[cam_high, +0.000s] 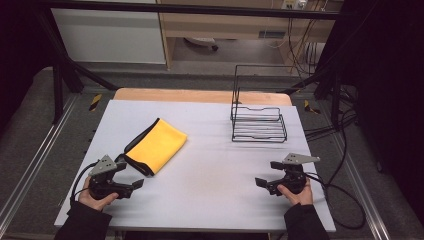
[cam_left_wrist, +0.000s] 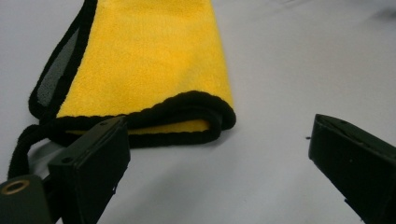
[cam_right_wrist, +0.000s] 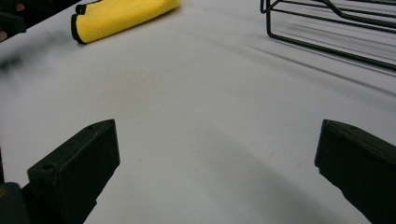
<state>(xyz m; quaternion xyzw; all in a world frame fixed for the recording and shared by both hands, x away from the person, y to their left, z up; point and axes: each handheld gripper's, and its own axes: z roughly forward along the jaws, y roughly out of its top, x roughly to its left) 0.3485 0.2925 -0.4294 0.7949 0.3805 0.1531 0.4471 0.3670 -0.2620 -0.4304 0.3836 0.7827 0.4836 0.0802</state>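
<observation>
A folded yellow cloth (cam_high: 156, 145) with black edging lies on the left half of the pale grey table (cam_high: 210, 190). My left gripper (cam_high: 131, 175) rests low at the table's front left, just short of the cloth's near corner. Its jaws stand wide apart with nothing between them. In the left gripper view the cloth (cam_left_wrist: 149, 60) lies just beyond the left gripper (cam_left_wrist: 219, 158), apart from it. My right gripper (cam_high: 266, 173) sits at the front right, open and empty, pointing left across the bare tabletop. The right gripper view has the right gripper (cam_right_wrist: 217, 163) over bare table, the cloth (cam_right_wrist: 121, 14) far off.
A black wire rack (cam_high: 258, 122) with a tall back frame stands at the table's back right, seen also as the rack (cam_right_wrist: 336, 32) in the right gripper view. Cables trail off the right edge (cam_high: 345, 200). A wooden strip (cam_high: 200, 95) borders the far side.
</observation>
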